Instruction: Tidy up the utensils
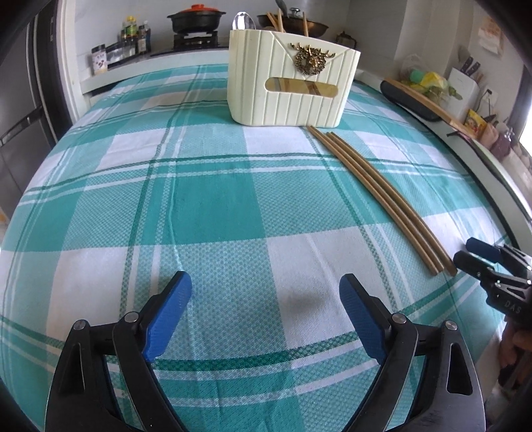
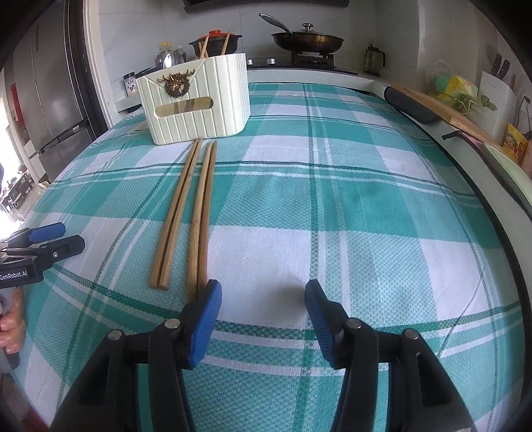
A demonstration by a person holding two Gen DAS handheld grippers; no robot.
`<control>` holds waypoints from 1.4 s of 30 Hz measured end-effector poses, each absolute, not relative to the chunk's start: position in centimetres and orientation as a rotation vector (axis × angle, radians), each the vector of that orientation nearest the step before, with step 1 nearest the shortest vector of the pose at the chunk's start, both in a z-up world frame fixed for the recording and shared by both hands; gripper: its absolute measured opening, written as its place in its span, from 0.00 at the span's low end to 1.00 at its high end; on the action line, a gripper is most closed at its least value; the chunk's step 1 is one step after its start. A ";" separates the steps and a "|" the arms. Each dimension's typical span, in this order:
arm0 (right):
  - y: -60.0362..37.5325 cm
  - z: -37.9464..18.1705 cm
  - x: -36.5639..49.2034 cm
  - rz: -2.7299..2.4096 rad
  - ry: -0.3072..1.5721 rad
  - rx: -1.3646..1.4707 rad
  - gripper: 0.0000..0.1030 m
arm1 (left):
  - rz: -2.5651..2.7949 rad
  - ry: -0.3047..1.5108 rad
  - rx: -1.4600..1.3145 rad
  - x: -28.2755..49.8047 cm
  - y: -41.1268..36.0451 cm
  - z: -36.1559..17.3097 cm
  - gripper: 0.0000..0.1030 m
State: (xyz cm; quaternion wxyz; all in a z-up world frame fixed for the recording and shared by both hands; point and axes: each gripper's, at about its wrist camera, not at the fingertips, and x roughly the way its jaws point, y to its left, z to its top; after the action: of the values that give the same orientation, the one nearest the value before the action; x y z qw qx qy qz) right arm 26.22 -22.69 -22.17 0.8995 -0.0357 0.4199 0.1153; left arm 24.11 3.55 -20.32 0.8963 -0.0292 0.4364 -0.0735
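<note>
Several wooden chopsticks [image 2: 186,216] lie side by side on the green-and-white checked tablecloth [image 2: 365,199], pointing toward a cream ribbed utensil holder [image 2: 196,103] with a brass deer ornament. More chopsticks [image 2: 203,46] stand inside the holder. My right gripper [image 2: 262,295] is open and empty, and its left finger [image 2: 206,319] sits just beside the near ends of the chopsticks. My left gripper [image 1: 266,289] is wide open over bare cloth, to the left of the chopsticks [image 1: 382,199]. Each gripper also appears at the edge of the other's view: the right gripper [image 1: 464,251] and the left gripper [image 2: 71,236].
Behind the table is a stove with a black pot [image 1: 196,20] and a wok [image 2: 307,40], and bottles [image 1: 134,35] stand to the left. A cutting board [image 2: 442,106] and a knife block [image 2: 497,99] line the right counter. A dark fridge [image 2: 50,99] stands on the left.
</note>
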 end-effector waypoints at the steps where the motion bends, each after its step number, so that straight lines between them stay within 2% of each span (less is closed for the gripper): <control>1: -22.6 -22.2 26.2 0.236 0.868 -0.079 0.52 | -0.154 0.905 -0.061 24.2 3.6 -20.4 0.90; 8: -22.4 -22.2 26.2 0.232 0.869 -0.093 0.53 | -0.157 0.925 -0.068 24.7 3.1 -20.0 0.90; 15: -22.6 -22.2 26.2 0.237 0.869 -0.082 0.53 | -0.217 0.904 -0.151 28.6 -0.2 -16.7 0.90; 25: -23.1 -22.1 26.2 0.247 0.867 -0.050 0.53 | -0.084 0.952 -0.128 31.6 -4.8 -20.3 0.90; 39: -23.4 -22.2 26.3 0.256 0.866 -0.027 0.53 | 0.008 0.940 -0.027 32.2 -6.5 -20.9 0.91; 41: -23.4 -22.2 26.3 0.257 0.866 -0.026 0.53 | 0.002 0.930 -0.020 32.0 -6.5 -20.8 0.84; 42: -23.4 -22.1 26.3 0.257 0.866 -0.025 0.53 | -0.007 0.925 -0.015 31.8 -6.5 -20.6 0.77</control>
State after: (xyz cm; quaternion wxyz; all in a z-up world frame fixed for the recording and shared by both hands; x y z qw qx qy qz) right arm 26.28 -23.40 -22.15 0.8996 -0.0119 0.4185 0.1243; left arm 31.76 -6.51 -20.63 0.8949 -0.0072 0.4461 -0.0032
